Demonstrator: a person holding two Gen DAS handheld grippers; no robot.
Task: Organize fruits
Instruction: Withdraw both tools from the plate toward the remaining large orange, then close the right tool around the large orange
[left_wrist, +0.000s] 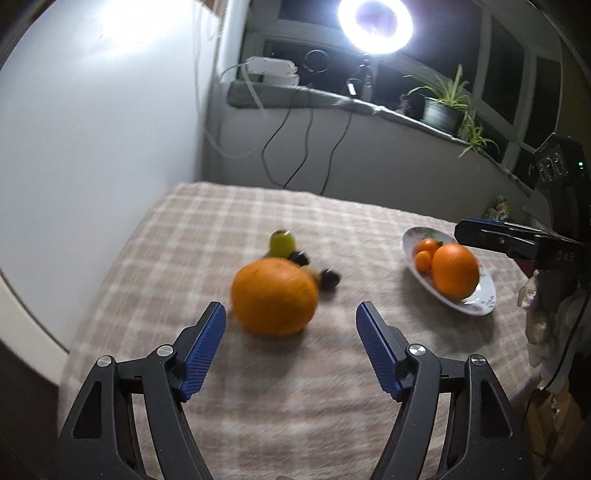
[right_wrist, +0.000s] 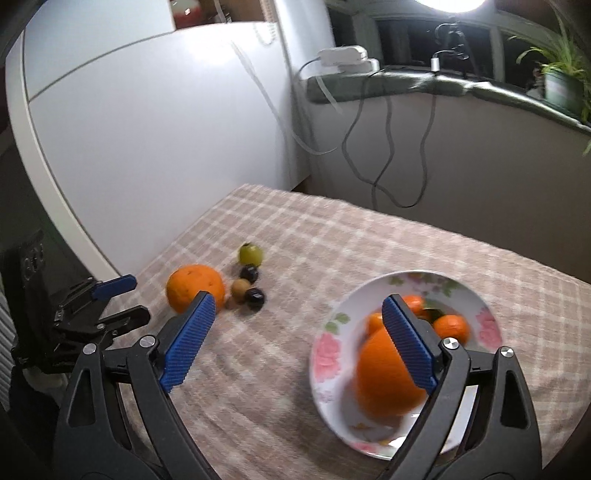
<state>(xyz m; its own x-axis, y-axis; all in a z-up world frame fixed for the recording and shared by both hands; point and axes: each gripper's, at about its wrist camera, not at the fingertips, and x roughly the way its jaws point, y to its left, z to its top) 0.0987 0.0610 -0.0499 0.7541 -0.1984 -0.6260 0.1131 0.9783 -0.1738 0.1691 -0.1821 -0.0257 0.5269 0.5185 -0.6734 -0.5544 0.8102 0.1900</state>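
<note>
A large orange (left_wrist: 274, 295) lies on the checked tablecloth, just beyond the tips of my left gripper (left_wrist: 291, 315), which is open and empty. Behind that orange sit a green fruit (left_wrist: 282, 243), two dark round fruits (left_wrist: 330, 277) and a small brown one. A flowered plate (right_wrist: 328, 354) holds another large orange (right_wrist: 384, 380) and small tangerines (right_wrist: 451, 326). My right gripper (right_wrist: 299, 306) is open with nothing between its fingers; its right finger (right_wrist: 408, 341) hangs over the plate in front of that orange. The same plate (left_wrist: 476, 306) is at the right in the left wrist view.
A white fridge wall (right_wrist: 147, 122) stands left of the table. A window sill (left_wrist: 332, 99) behind carries a power strip, hanging cables, a ring lamp (left_wrist: 375, 26) and a potted plant (left_wrist: 443, 107). The tablecloth (right_wrist: 295, 387) between the loose fruit and the plate is bare.
</note>
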